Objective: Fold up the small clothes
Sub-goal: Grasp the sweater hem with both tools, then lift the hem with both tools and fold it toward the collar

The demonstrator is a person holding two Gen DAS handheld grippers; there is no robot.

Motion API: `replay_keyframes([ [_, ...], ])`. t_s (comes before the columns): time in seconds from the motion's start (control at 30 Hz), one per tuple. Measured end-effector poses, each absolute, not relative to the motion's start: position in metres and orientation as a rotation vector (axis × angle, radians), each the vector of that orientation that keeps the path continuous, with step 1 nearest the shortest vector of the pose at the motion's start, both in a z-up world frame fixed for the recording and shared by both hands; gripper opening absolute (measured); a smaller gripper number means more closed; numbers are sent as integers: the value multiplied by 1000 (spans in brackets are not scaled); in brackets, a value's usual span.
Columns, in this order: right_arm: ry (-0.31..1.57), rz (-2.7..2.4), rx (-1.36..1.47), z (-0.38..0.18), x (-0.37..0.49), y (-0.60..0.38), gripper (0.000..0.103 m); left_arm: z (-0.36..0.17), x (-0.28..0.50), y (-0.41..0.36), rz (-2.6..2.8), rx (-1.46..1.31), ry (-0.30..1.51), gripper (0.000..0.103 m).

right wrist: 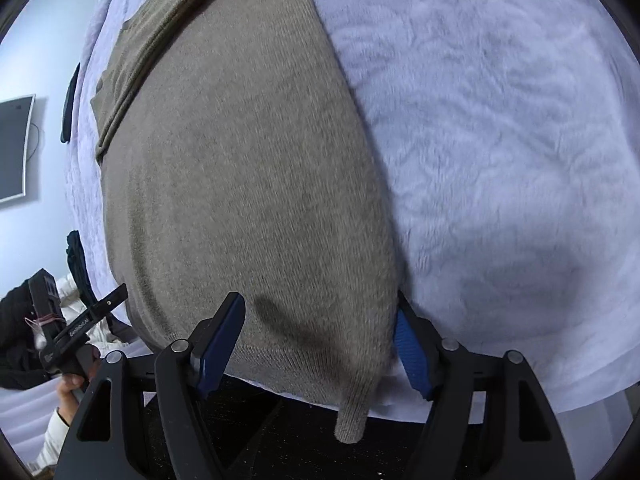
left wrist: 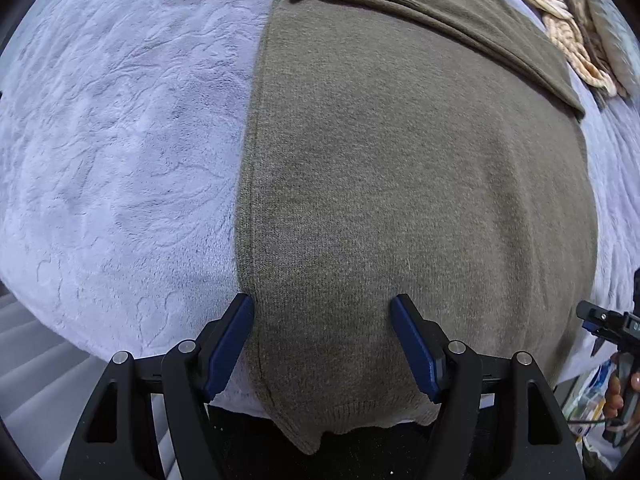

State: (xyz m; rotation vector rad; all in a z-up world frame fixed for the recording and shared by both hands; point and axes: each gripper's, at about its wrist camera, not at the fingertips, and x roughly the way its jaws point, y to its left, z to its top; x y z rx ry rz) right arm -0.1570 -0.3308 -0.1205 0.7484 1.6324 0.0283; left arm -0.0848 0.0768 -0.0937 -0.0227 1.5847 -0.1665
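Left wrist view: our left gripper (left wrist: 322, 344) stands with jaws wide and nothing pinched, straddling the left seam of the olive knit garment (left wrist: 400, 184) near its hem at the bottom of the frame; the hem hangs over the near edge of the pale plush blanket (left wrist: 120, 140). In the right wrist view the right gripper (right wrist: 320, 340) is likewise wide and empty over the garment's opposite hem corner, which droops at bottom centre. We judge the main risk to be uneven grabs: one gripper pinching a single layer, or catching blanket pile along with knit, would drag the bedding or skew the fold. The overhanging hem could also slide off. Farther up, a folded-over sleeve (left wrist: 460, 20) may shift if lifted fast. A cream-patterned pile (left wrist: 560, 28) sits upper right.
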Motion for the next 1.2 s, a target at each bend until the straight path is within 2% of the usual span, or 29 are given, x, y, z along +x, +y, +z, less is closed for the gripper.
replay_keyframes([
  [0.37, 1592, -4, 720, -120, -182, -309, 77, -109, -113, 109, -254, -143, 1568, 72],
  [0.63, 1503, 31, 903, -135, -193, -332, 77, -105, -121, 106, -459, -221, 1559, 72],
  [0.87, 1408, 244, 1124, -126, -203, -340, 77, -94, -91, 113, -551, -334, 1551, 72],
  [0.97, 1362, 319, 1173, -123, -199, -336, 77, -95, -92, 113, -558, -315, 1554, 72],
  [1.2, 1436, 250, 1116, -148, -202, -336, 77, -107, -95, 99, -538, -203, 1563, 72],
])
